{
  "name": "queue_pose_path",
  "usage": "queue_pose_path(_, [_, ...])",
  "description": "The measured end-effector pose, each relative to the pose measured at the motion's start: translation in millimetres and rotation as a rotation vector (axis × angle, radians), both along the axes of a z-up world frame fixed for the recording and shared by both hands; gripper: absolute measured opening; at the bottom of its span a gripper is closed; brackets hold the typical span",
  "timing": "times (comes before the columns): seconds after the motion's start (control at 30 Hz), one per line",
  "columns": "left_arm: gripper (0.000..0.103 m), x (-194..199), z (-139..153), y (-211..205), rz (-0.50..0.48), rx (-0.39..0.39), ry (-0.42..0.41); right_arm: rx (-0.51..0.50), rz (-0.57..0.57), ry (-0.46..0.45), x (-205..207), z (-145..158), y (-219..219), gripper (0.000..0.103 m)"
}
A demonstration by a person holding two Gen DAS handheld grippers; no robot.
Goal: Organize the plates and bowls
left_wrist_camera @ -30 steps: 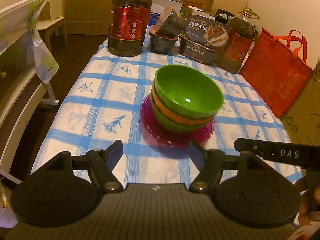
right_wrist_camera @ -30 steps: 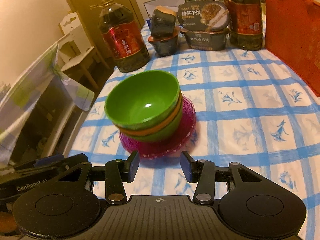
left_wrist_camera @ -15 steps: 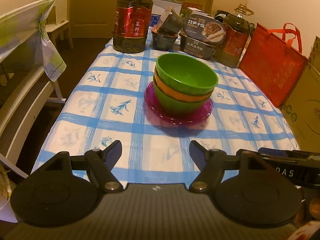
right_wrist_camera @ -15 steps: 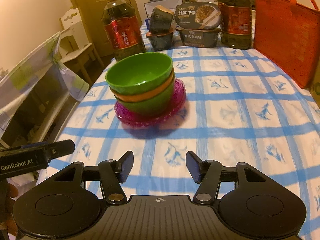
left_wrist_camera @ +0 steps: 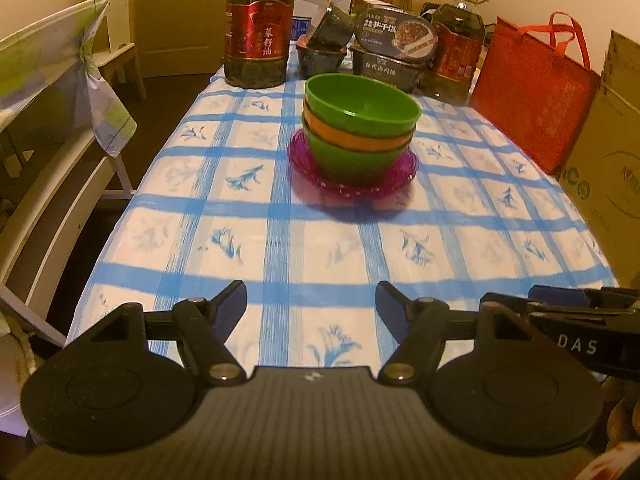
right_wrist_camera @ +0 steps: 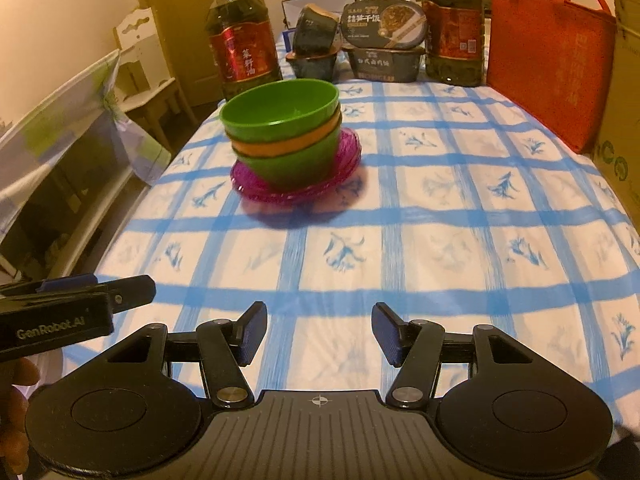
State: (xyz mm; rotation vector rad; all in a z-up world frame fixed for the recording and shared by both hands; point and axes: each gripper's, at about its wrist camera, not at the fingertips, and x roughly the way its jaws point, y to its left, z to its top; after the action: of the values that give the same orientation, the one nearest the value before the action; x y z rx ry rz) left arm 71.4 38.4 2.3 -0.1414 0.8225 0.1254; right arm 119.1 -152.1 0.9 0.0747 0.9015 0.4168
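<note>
Bowls (left_wrist_camera: 360, 128) sit nested three deep, green over orange over green, on a magenta plate (left_wrist_camera: 392, 184) in the middle of the blue-checked tablecloth (left_wrist_camera: 280, 240), well apart from both of your grippers and clear of the oil bottles (left_wrist_camera: 258, 28) and food tubs (left_wrist_camera: 394, 34) at the far end.

Your left gripper (left_wrist_camera: 311, 300) has its fingers spread wide with nothing between them; your right gripper (right_wrist_camera: 319, 332) likewise stands open and empty over bare cloth near the table's edge.

Expect these pieces to be light, stiff plastic (the glossy sheen and thin walls suggest it), so they should not break, but they will likely slide easily. The smooth walls slope outward, so a squeeze across the outside of a bowl would tend to ride upward and slip off. Your better hold is probably the rim of the top green bowl (right_wrist_camera: 280, 110): one finger inside, one outside, pinching the wall just below the lip. Nested bowls may cling together, so if you lift only the top one, the orange bowl (right_wrist_camera: 288, 142) could come with it.

For the plate, its thin ribbed edge (right_wrist_camera: 352, 148) juts out past the bowls; pinch there, and keep it level, since the stack looks slightly tilted already.
</note>
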Motion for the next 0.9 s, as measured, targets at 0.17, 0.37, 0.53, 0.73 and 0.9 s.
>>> queue_pose_path(0.17, [0.066, -14, -4, -4, 0.009, -0.010, 0.017, -0.011, -0.009, -0.004, -14, 0, -3, 0.058])
queue_pose_path(0.37, [0.066, -25, -7, -6, 0.018, -0.035, 0.034, -0.021, -0.016, -0.009, -24, 2, -9, 0.058])
queue_pose_path(0.53, [0.066, -32, -7, -8, 0.024, -0.044, 0.041, -0.023, -0.022, -0.009, -29, 4, -11, 0.058])
queue_pose_path(0.73, [0.066, -37, -7, -10, 0.026, -0.038, 0.041, -0.025, -0.015, -0.008, -35, 5, -11, 0.058])
queue_pose_path(0.9, [0.067, -39, -7, -10, 0.022, -0.044, 0.043, -0.035, -0.012, -0.022, -39, 6, -11, 0.058])
